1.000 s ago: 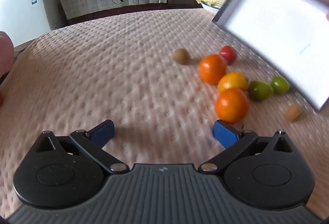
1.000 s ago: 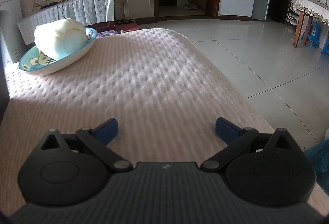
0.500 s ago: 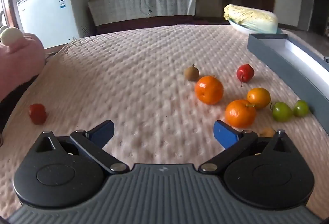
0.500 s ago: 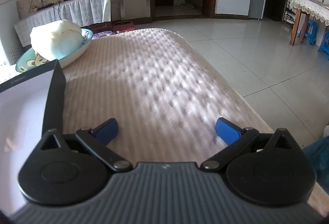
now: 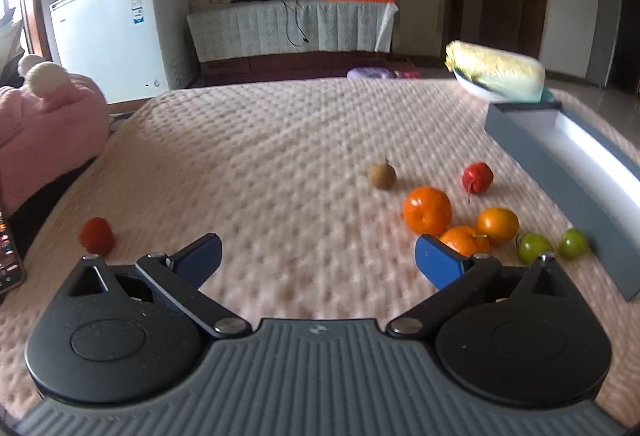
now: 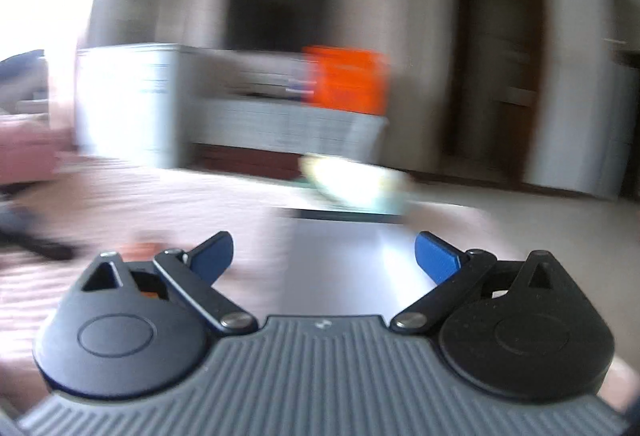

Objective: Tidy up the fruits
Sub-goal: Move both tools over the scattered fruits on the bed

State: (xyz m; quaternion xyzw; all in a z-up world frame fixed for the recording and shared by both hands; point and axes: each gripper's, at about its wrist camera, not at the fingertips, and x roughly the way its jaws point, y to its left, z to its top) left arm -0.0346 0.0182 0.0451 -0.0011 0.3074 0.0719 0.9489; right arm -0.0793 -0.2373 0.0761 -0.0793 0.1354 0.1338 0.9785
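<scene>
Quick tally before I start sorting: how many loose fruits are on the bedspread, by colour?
Orange: 3
Green: 2
Red: 2
Brown: 1
Total: 8, counted in the left wrist view; the right wrist view is too blurred to check.

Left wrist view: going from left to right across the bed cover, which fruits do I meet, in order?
Lone red fruit → brown fruit → larger orange → red fruit with a stem → yellowish orange → first green fruit → second green fruit. The orange behind the jaw overlaps others, so I omit it.
</scene>
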